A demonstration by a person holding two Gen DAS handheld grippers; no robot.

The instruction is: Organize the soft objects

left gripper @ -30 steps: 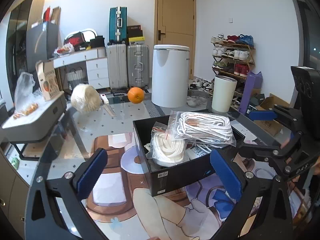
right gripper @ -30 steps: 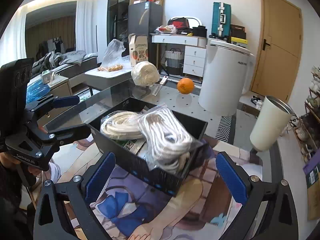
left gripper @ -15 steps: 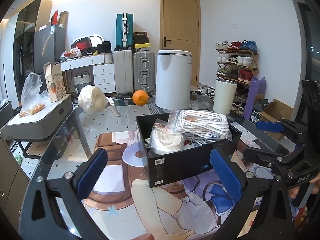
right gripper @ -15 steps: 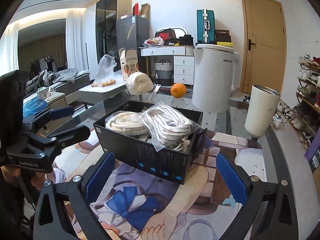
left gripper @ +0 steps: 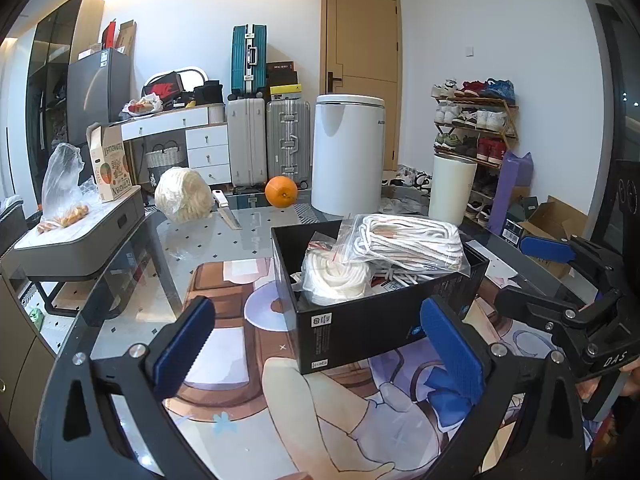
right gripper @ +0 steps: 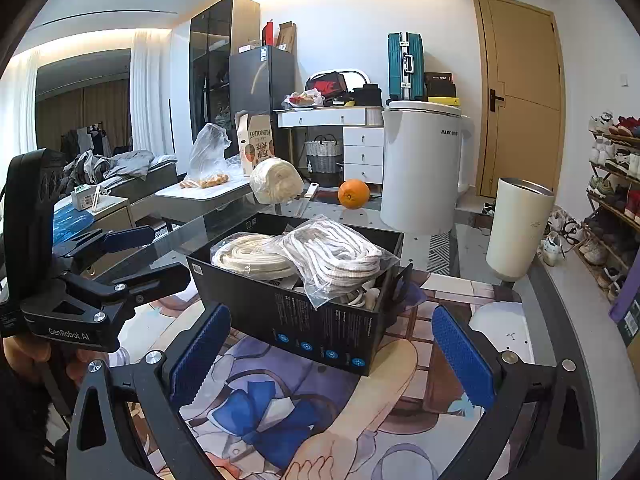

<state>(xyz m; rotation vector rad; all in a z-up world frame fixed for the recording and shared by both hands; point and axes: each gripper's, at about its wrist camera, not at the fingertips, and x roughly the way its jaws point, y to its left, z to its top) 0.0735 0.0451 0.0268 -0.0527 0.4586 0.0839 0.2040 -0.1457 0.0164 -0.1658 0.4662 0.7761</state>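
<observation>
A: Left wrist view: the left gripper (left gripper: 316, 344) is holding its jaws wide apart with nothing between the blue pads (left gripper: 182, 346). The black box (left gripper: 384, 316) is sitting just beyond the fingertips, on the illustrated mat (left gripper: 240, 360).

B: Right wrist view: the right gripper (right gripper: 330, 350) is likewise holding its jaws wide and gripping nothing. The black box (right gripper: 320, 320) is lying ahead of the pads, apart from them.

A: Contents of the box: a bagged coil of white rope (left gripper: 404, 242) is resting on top, its clear bag overhanging the box rim. A second bagged rope bundle (left gripper: 334, 276) is lying beside it, inside the box.

B: Confirmed from the right wrist view: the coil of white rope (right gripper: 332, 260) is spilling over the near wall of the box, and the second bundle (right gripper: 250, 256) is lying to its left.

A: Beyond the box, a ball of cream yarn (left gripper: 184, 196) is sitting on the glass table (left gripper: 192, 240), well apart from the box. An orange (left gripper: 281, 192) is sitting to the right of the yarn.

B: A white bin (right gripper: 420, 168) is standing behind the box, and a cream cylinder (right gripper: 518, 228) is standing to the right of the box. The other gripper is showing at the left edge of this view, with a hand (right gripper: 24, 356) partly visible under it.
</observation>
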